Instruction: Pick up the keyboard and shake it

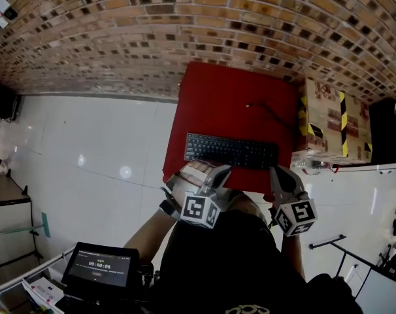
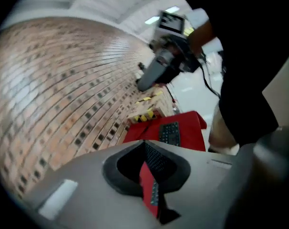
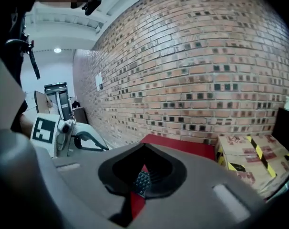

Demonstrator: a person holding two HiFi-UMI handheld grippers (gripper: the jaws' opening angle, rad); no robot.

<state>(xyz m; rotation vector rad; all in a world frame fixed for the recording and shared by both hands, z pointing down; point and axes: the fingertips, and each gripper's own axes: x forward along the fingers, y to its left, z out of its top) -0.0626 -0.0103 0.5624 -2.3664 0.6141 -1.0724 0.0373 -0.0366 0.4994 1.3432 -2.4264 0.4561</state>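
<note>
A black keyboard (image 1: 231,150) lies across the near half of a red table (image 1: 231,97). Both grippers hover just short of its front edge, apart from it. My left gripper (image 1: 221,170) is shut and empty, near the keyboard's left part. The right gripper (image 1: 276,173) is also shut and empty, off the right end. In the left gripper view the keyboard (image 2: 170,132) shows beyond the closed jaws (image 2: 145,144), with the right gripper (image 2: 156,73) higher up. The right gripper view has its closed jaws (image 3: 144,148) over the table (image 3: 182,144), and the left gripper (image 3: 63,132) at the left.
A thin dark cable (image 1: 271,113) runs over the table's far right. A cardboard box (image 1: 332,120) with yellow-black tape stands right of the table. A brick wall (image 1: 185,25) backs it. White floor (image 1: 87,142) lies to the left, and a tablet with a timer (image 1: 99,267) at bottom left.
</note>
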